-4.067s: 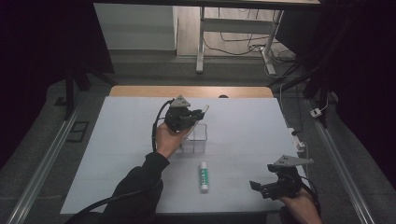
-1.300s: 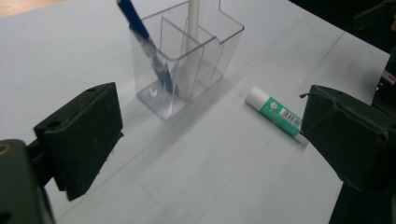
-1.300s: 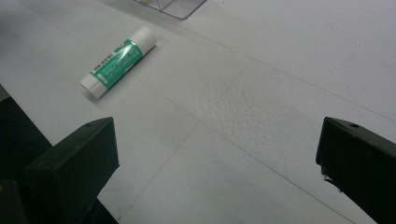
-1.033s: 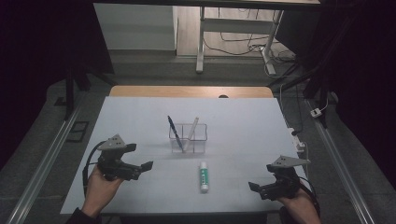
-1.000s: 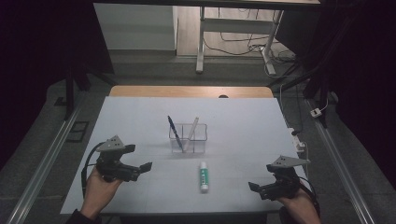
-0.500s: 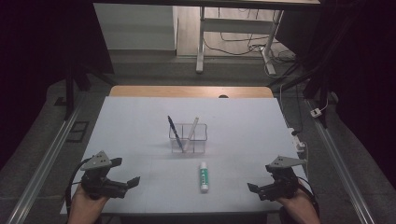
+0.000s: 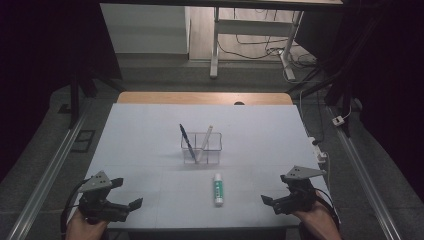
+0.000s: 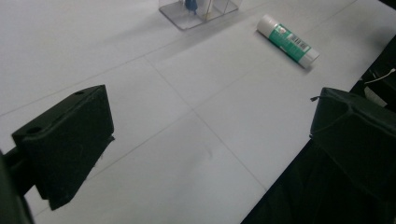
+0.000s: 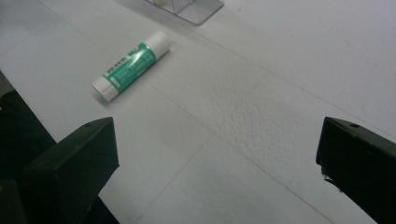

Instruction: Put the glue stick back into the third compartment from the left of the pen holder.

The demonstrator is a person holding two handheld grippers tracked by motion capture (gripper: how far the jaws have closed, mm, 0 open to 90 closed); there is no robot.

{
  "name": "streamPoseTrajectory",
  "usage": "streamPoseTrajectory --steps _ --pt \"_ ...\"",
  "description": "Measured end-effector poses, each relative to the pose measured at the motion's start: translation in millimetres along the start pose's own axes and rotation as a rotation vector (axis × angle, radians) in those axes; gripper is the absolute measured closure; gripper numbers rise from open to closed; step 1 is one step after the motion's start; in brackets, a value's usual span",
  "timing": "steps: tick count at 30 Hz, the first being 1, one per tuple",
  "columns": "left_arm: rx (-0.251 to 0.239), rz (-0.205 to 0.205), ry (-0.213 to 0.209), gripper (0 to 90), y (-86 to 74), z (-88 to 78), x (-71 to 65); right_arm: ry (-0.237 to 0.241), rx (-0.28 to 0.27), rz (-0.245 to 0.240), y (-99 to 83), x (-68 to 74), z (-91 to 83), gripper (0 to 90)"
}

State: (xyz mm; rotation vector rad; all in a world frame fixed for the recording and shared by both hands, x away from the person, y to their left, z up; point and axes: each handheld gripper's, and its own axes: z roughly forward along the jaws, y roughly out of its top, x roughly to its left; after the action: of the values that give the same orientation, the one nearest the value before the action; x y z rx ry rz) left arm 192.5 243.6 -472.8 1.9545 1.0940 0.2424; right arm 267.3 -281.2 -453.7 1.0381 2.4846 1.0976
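Observation:
A clear plastic holder stands mid-table with a blue pen and a white stick leaning in it. A green-and-white glue stick lies flat in front of it. My left gripper is open and empty at the front left corner of the table. At the front right, my right gripper is also open and empty. In the left gripper view the glue stick lies far ahead of the open gripper, near the holder. The right gripper view shows the glue stick ahead-left of the open gripper.
The white table has a wooden strip along its far edge. Metal rails run along both sides. Cables and a small plug lie by the right edge. The table's front edge is close to both grippers.
My left gripper has drawn back from the holder to the front left corner, and the blue pen now stands in the holder. The right gripper has hardly moved.

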Motion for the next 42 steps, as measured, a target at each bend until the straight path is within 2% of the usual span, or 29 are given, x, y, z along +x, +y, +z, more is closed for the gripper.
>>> streamPoseTrajectory --steps 7,10,16,28,39,42 --pt "0.006 -0.003 0.018 0.0 -4.6 -2.5 0.2 0.011 -0.015 -0.033 7.2 9.5 7.1 0.0" --pt "0.013 -0.007 0.023 0.0 -6.2 -2.6 1.0 0.018 0.0 -0.043 9.7 14.1 11.5 0.0" --pt "0.02 -0.01 0.034 0.0 -8.7 -4.3 1.0 0.063 0.027 -0.059 16.1 23.7 20.3 0.0" --pt "0.035 -0.008 0.047 0.0 -9.1 -3.8 1.0 0.14 0.066 -0.131 26.8 45.2 41.6 0.0" --pt "0.033 -0.009 0.045 0.0 -9.3 -4.0 1.3 0.174 0.094 -0.165 32.6 61.8 63.9 0.0" --pt "0.032 -0.007 0.046 0.0 -9.3 -4.1 1.1 0.177 0.096 -0.161 32.7 63.1 68.7 5.4"
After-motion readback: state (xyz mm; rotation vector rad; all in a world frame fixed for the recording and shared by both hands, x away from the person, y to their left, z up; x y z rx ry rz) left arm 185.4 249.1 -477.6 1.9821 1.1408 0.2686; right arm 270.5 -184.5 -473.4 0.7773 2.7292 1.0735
